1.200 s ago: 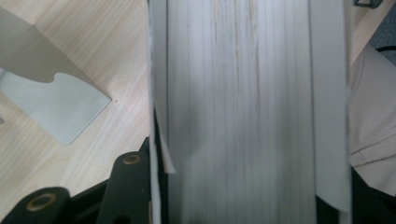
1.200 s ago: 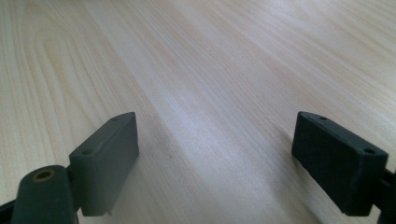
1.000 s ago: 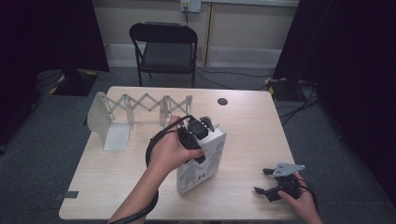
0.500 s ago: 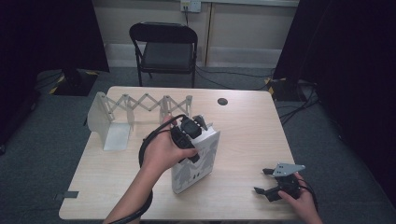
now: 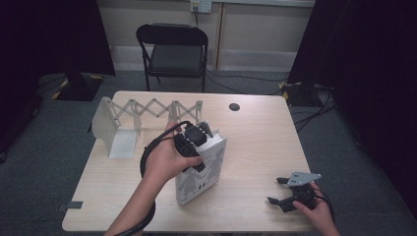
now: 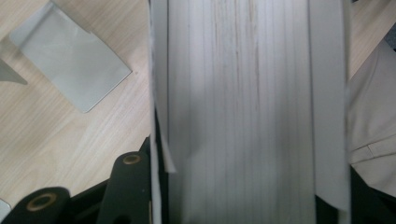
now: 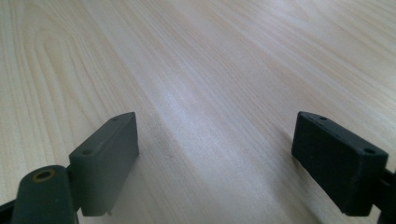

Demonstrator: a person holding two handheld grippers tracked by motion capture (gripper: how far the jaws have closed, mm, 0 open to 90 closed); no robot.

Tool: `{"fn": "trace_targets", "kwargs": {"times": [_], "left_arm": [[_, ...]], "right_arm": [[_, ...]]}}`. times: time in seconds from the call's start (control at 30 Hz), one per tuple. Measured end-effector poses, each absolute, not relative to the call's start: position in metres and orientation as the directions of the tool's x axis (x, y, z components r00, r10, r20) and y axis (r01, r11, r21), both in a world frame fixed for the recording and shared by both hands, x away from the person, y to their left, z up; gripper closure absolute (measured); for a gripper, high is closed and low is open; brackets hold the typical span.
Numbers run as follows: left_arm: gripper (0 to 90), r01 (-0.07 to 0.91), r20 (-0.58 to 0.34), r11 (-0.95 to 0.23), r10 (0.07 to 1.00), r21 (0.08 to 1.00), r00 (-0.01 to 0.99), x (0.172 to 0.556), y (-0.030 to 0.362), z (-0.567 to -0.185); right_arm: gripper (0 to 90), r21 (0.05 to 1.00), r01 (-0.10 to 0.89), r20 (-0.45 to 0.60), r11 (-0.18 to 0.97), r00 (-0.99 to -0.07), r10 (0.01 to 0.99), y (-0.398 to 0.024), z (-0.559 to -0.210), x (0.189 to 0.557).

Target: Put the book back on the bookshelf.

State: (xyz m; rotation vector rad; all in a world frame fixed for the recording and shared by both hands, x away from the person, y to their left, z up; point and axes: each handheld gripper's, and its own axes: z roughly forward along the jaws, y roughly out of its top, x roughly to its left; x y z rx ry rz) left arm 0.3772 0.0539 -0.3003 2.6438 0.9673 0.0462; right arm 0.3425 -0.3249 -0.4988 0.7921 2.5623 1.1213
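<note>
- surface (image 5: 255,142): pale wood-grain laminate, smooth, slight sheen in right gripper view
- book (image 5: 204,172): white card cover w/ grey print, matt; page edges (image 6: 243,112) paper, fine lines
- rack (image 5: 147,109) near far-left corner: pale slats, look like wood; end plates (image 6: 70,60) grey, matt, smooth
- right gripper (image 7: 215,158) jaws: black plastic, matt
- chair (image 5: 172,49) beyond far edge: black, metal-looking frame
</note>
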Motion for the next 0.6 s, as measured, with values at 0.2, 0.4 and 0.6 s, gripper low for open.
{"fn": "trace_targets", "kwargs": {"times": [0.2, 0.4, 0.6], "left_arm": [[52.0, 0.626, -0.072, -0.717, 0.639, 0.306, 0.766, 0.377, 0.059, -0.299], [52.0, 0.64, -0.075, -0.699, 0.654, 0.318, 0.753, 0.376, 0.066, -0.298], [52.0, 0.641, -0.071, -0.699, 0.657, 0.317, 0.751, 0.377, 0.07, -0.297]], "right_arm": [[14.2, 0.734, 0.384, 0.003, 0.56, -0.826, 0.564, -0.325, -0.499, 0.343], [14.2, 0.734, 0.384, 0.003, 0.56, -0.826, 0.564, -0.325, -0.499, 0.343], [14.2, 0.734, 0.384, 0.002, 0.56, -0.826, 0.564, -0.325, -0.499, 0.343]]}}
